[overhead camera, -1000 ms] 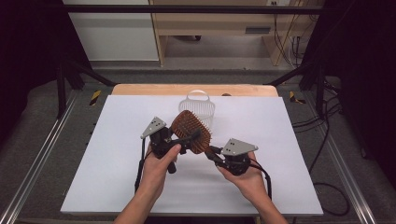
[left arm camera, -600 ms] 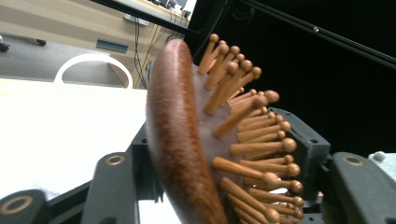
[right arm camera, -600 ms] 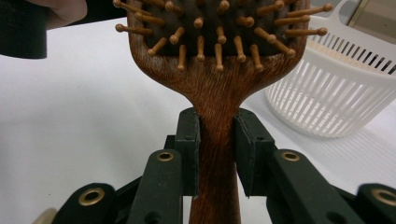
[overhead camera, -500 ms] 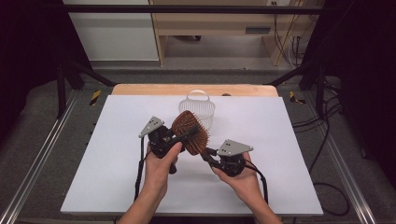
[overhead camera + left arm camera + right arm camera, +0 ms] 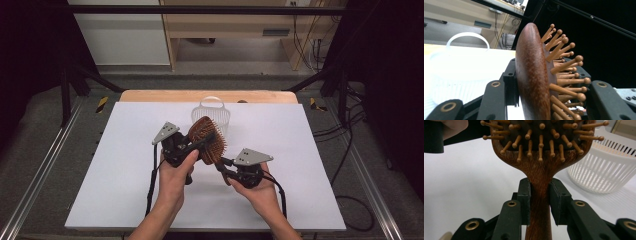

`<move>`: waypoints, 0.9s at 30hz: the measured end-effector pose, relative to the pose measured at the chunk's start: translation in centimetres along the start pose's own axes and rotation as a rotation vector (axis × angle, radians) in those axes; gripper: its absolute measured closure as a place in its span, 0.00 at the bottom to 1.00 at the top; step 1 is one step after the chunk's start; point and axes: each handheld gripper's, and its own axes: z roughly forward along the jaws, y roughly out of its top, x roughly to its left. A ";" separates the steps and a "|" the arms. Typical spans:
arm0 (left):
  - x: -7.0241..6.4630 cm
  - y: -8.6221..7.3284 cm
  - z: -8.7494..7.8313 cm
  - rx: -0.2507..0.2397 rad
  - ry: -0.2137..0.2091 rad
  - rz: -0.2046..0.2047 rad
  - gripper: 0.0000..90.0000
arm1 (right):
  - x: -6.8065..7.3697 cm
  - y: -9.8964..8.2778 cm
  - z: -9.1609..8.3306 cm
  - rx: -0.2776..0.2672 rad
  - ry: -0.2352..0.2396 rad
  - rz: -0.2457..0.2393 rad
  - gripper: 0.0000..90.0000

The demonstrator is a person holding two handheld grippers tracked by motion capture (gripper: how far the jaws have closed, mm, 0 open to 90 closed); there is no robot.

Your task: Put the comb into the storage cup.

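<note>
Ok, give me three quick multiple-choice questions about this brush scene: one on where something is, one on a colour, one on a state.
1. Where does the right gripper grip the hairbrush?
A. on the handle
B. on the bristle pins
C. on the top edge of the head

2. What colour is the slatted basket?
A. black
B. white
C. red

3. How does the hairbrush sit?
A. flat on the table
B. inside the basket
C. held up between both grippers

Answers:
1 A: in the right gripper view the pads clamp the wooden handle below the head.
2 B: the basket shows white in all views.
3 C: the left gripper, whose jaws have just been closing, brackets the head; the right clamps the handle.
</note>
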 end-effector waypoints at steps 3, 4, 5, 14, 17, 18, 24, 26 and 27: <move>-0.2 0.0 0.2 0.003 -0.002 0.009 0.58 | -0.2 0.0 -0.1 0.001 0.003 0.008 0.80; -0.3 0.1 0.3 -0.001 -0.004 0.009 0.58 | -0.2 0.0 -0.1 0.000 0.002 0.006 0.80; -0.4 0.1 0.3 0.000 -0.003 0.015 0.59 | -0.2 0.0 -0.1 0.000 0.005 0.010 0.80; -0.3 0.2 0.4 0.007 -0.003 0.012 0.59 | -0.3 -0.1 0.0 -0.001 0.019 0.025 0.72; -0.4 0.1 0.5 0.007 -0.003 0.017 0.59 | -0.2 -0.1 0.1 0.005 0.022 0.029 0.66; -0.4 0.1 0.5 0.007 -0.003 0.017 0.59 | -0.2 -0.1 0.1 0.005 0.022 0.029 0.66; 0.0 0.5 0.2 -0.010 0.014 0.013 0.59 | -0.3 -0.2 0.0 0.025 0.012 0.041 0.43; 0.3 0.8 -0.1 -0.018 0.019 0.013 0.59 | -0.3 -0.2 -0.4 0.028 -0.001 0.040 0.32; 0.4 1.0 -0.4 -0.025 0.030 0.018 0.59 | -0.3 -0.3 -0.7 0.020 -0.010 0.042 0.30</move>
